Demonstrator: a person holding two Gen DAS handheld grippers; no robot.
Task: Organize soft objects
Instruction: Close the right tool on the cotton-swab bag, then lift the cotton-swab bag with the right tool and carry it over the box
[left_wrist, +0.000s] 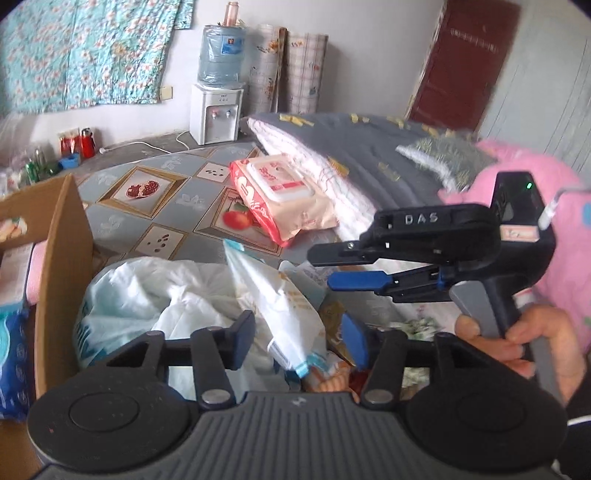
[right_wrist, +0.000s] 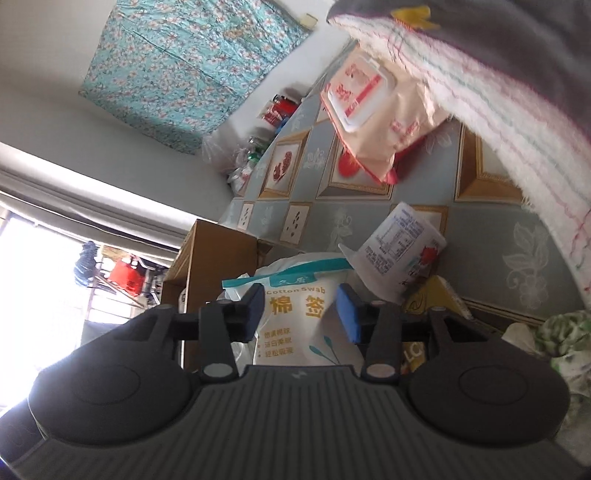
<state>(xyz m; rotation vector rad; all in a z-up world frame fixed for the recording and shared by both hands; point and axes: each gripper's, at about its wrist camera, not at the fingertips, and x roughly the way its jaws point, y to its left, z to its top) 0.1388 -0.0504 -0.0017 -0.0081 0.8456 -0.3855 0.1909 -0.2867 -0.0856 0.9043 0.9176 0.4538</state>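
A white cotton-swab bag (left_wrist: 273, 306) (right_wrist: 295, 325) with a teal top edge lies on a heap of soft packs beside a cardboard box (left_wrist: 62, 258) (right_wrist: 214, 251). My left gripper (left_wrist: 299, 341) is open just above the heap, and the bag shows between its blue pads without being pressed. My right gripper (right_wrist: 302, 314) is open too, with the same bag in the gap of its fingers. In the left wrist view the right gripper (left_wrist: 321, 269) hangs to the right of the bag, held by a hand (left_wrist: 517, 332). A pink wet-wipes pack (left_wrist: 284, 192) (right_wrist: 373, 107) leans on a folded quilt (left_wrist: 351, 155).
A crumpled white plastic bag (left_wrist: 147, 288) fills the heap's left side. A white labelled packet (right_wrist: 402, 251) and a yellow packet (right_wrist: 432, 295) sit behind the swab bag. A blue pack (left_wrist: 13, 350) lies inside the box. A pink blanket (left_wrist: 517, 166) is at the right, a water dispenser (left_wrist: 216, 110) by the wall.
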